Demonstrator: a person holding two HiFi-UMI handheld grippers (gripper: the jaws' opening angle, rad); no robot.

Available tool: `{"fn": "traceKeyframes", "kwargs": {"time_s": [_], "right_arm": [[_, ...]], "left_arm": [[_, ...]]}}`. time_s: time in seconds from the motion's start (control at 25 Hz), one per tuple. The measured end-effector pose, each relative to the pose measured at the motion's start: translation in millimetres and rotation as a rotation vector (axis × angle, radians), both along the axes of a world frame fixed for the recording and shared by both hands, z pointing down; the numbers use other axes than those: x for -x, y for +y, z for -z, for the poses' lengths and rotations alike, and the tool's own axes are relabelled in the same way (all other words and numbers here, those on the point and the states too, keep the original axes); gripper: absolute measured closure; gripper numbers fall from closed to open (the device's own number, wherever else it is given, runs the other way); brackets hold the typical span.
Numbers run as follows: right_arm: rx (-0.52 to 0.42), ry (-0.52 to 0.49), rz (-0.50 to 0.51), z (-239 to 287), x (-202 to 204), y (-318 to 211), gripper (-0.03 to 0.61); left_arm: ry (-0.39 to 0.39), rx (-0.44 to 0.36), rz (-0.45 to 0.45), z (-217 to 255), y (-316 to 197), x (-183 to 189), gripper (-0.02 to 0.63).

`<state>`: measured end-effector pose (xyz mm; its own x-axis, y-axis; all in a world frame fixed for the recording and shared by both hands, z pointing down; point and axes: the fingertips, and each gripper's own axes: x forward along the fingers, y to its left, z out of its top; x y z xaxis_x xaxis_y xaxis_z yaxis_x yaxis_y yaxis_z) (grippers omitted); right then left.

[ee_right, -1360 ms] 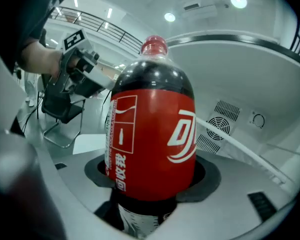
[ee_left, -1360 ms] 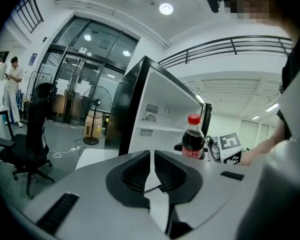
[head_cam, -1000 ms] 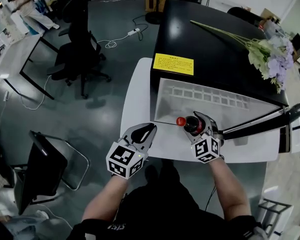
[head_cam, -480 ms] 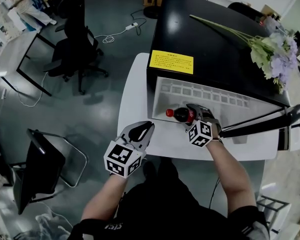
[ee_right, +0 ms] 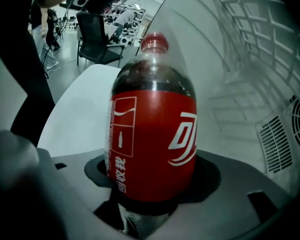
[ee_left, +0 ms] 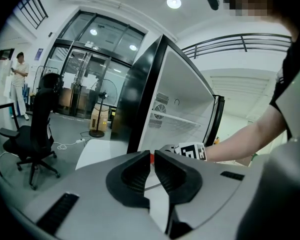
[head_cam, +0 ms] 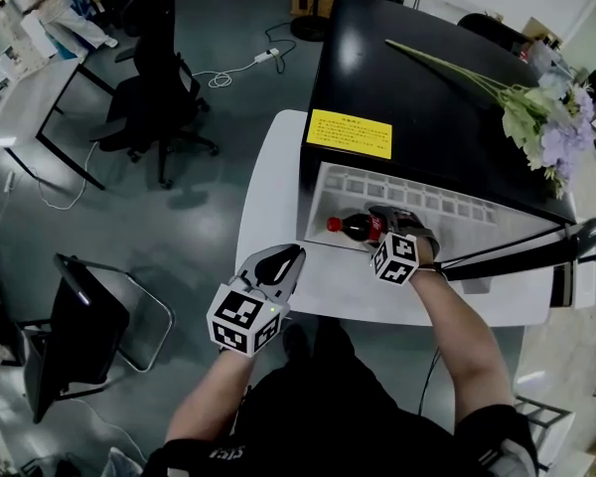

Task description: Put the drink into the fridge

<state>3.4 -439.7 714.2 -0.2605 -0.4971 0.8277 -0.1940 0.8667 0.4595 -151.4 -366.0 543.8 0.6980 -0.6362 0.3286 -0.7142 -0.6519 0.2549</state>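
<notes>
Your right tool (head_cam: 387,225) clamps the red-labelled dark cola bottle (head_cam: 354,228) — held sideways at the open black fridge's (head_cam: 427,107) white mouth; your left tool (head_cam: 281,263), jaws together and empty, hovers above the white tabletop (head_cam: 268,187).

We have the drink (head_cam: 355,228) right at the fridge's (head_cam: 427,97) open mouth. It's a clear plastic bottle of dark cola with a red cap and a red label bearing white script. It is tipped onto its side, cap pointing left, and its lower body is clamped in the right gripper (head_cam: 379,227). In the right gripper view the bottle (ee_right: 152,129) fills the frame, with the white inner wall beside it. The fridge is a black box with a yellow sticker (head_cam: 349,132) on top. Its door is swung open to the right, and we see a white interior with a wire shelf.
</notes>
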Motion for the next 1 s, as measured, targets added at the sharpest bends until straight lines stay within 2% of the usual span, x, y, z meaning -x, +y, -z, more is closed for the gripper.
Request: {"fn": "traceKeyframes", "kwargs": {"time_s": [0.44,1.0], "right_arm": [[0.087,0.026,0.042,-4,4,-2,0.262],[0.057,0.057,0.054,-2,7,0,0.259]], "left_arm": [[0.015,0.006,0.052,-4,-3,21,0.574],[0.040,0.023,0.056,-18,-1,28,0.574]]}}
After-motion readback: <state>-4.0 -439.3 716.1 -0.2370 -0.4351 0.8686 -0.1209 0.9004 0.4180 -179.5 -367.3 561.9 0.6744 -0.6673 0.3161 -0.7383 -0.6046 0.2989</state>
